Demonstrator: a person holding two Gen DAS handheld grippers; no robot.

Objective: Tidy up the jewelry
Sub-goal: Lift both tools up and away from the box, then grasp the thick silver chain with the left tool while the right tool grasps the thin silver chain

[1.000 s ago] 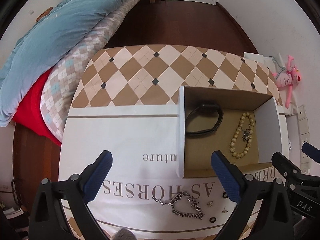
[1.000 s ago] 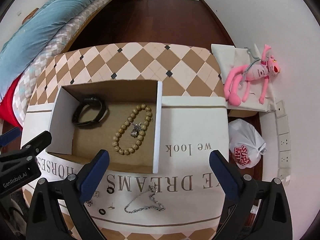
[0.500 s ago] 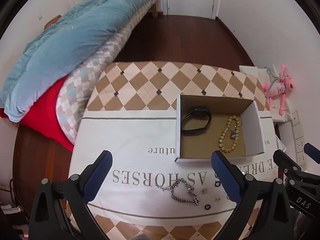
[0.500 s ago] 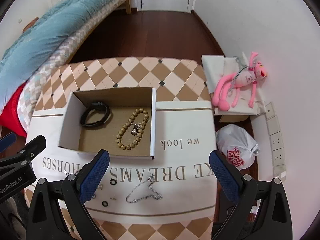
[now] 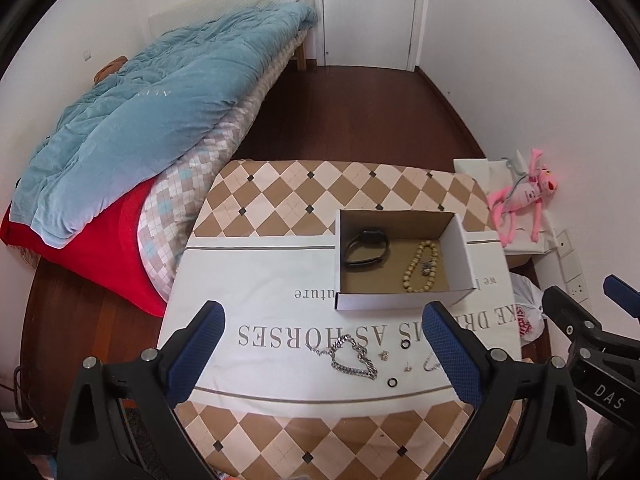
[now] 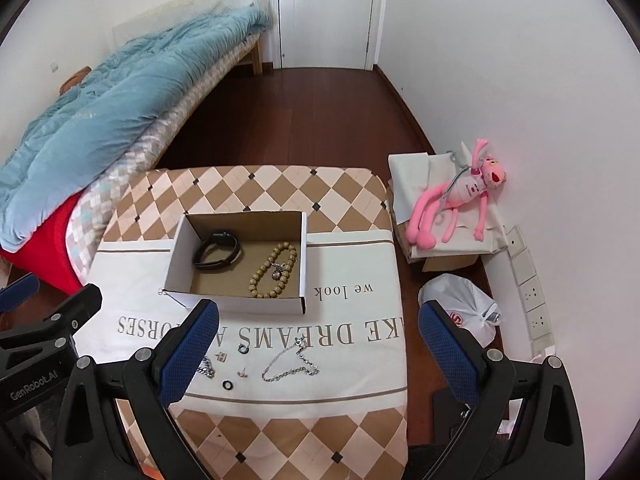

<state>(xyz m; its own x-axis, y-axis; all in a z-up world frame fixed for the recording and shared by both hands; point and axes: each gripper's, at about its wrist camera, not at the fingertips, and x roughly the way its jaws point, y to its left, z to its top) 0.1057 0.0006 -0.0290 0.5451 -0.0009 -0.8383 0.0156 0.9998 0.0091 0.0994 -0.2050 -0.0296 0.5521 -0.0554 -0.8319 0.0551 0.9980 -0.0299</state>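
An open cardboard box (image 5: 464, 252) (image 6: 176, 256) stands on the table and holds a black band (image 5: 366, 248) (image 6: 216, 250) and a beaded bracelet (image 5: 420, 268) (image 6: 274, 270). In front of it on the white cloth lie a thick silver chain (image 5: 352, 360), a thin silver chain (image 6: 290, 366), two small black rings (image 5: 405, 345) (image 6: 228, 385) and small earrings (image 6: 221, 357). My left gripper (image 5: 320, 356) and my right gripper (image 6: 316, 354) are both open and empty, held well above the table's near edge.
The table wears a diamond-patterned cover with a printed white cloth (image 6: 360, 312). A bed with blue duvet (image 5: 140, 120) stands at the left. A pink plush toy (image 6: 456, 196), a white plastic bag (image 6: 460, 304) and wall sockets are at the right. A door (image 6: 324, 12) is at the back.
Both grippers have pulled up and back from the table, so the box and jewelry look smaller and more of the room shows. Both stay open and empty.
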